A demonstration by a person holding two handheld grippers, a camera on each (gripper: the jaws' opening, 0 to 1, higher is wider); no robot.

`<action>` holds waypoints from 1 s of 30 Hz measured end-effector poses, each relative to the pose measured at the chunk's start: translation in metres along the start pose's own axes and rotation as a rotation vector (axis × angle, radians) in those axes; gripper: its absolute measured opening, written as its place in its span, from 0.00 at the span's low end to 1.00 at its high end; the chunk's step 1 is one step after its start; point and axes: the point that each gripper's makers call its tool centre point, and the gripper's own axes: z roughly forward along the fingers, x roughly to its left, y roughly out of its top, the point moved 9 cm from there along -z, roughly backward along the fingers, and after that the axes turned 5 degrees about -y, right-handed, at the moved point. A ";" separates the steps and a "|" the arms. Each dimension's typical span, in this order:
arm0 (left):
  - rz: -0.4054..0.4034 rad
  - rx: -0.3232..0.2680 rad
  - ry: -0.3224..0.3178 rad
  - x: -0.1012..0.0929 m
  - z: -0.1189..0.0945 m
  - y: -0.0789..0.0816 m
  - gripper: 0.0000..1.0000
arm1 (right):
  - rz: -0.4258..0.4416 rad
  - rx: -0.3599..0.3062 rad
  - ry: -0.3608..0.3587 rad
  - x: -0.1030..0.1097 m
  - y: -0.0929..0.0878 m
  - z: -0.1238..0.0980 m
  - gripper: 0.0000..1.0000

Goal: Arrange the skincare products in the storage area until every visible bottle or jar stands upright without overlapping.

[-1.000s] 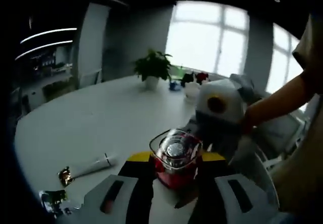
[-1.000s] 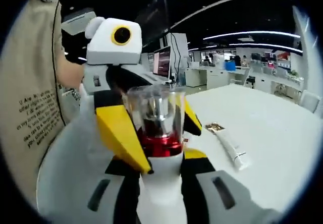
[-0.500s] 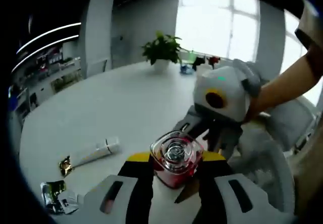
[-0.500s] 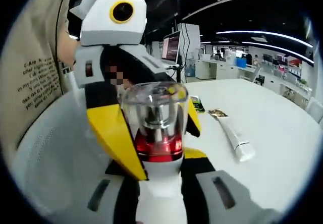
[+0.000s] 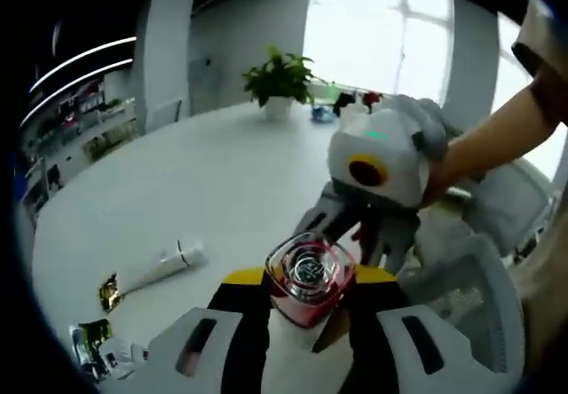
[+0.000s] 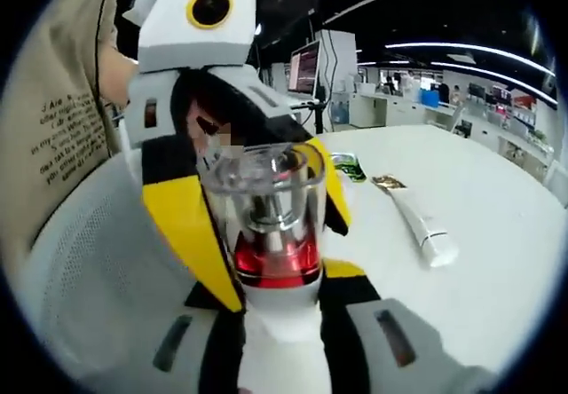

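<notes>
Bottle (image 5: 310, 279) clamped by both hand-held grippers, left (image 5: 306, 295), right (image 6: 277, 280); tube (image 6: 423, 232) well apart; open table (image 5: 222, 181) beyond.

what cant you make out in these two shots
- Bottle base, left gripper view: covered by the jaws.
- Bottle lower body, right gripper view: behind both grippers' jaws.
- Sachets' print, left gripper view: too small, cut by the edge.
- Tube label, right gripper view: too small.
</notes>
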 end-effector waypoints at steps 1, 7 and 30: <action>0.012 0.000 -0.022 0.001 0.000 0.000 0.31 | 0.024 0.013 0.000 0.000 -0.001 0.000 0.33; 0.136 0.073 -0.118 0.007 -0.002 -0.003 0.29 | 0.039 0.015 -0.034 0.001 -0.006 0.000 0.33; 0.243 0.121 -0.222 0.069 0.052 0.030 0.26 | -0.079 0.075 -0.006 -0.083 -0.001 -0.014 0.30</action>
